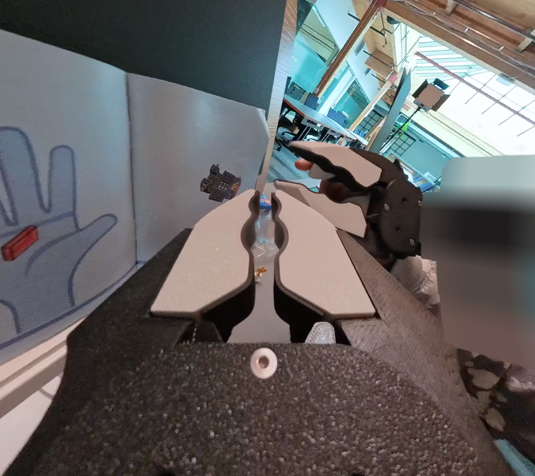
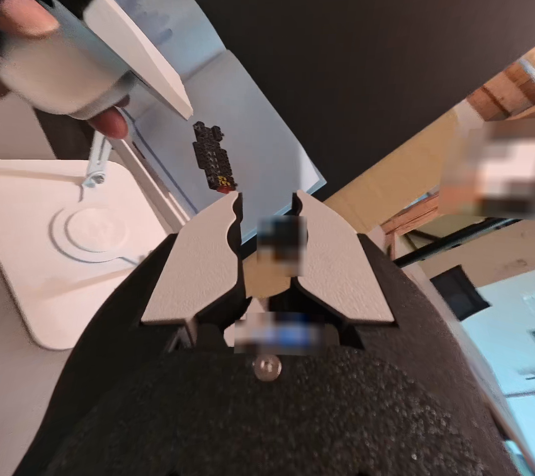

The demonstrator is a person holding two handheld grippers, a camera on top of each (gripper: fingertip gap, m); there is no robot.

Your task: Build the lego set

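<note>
An open instruction booklet (image 1: 188,143) stands upright. Its page shows a printed black model (image 1: 221,182) and a drawn hand with a red brick (image 1: 20,242). My left gripper (image 1: 265,195) is just right of the page's lower corner, jaws almost together with a narrow slit. I cannot make out whether anything sits between the pads. My right gripper (image 2: 267,195) is open and empty below the printed model (image 2: 212,155). In the left wrist view it (image 1: 283,164) hovers open just right of the left tips. One left finger (image 2: 139,56) shows at the top left of the right wrist view.
A clear plastic bag (image 1: 265,230), a blue box (image 1: 265,199) and a small gold piece (image 1: 260,271) lie on the black table (image 1: 260,311) beyond the left fingers. The booklet rests on a white stand (image 2: 58,230). A dark panel (image 1: 144,13) rises behind. My right fingertips sit around 6 centimeters from my left ones.
</note>
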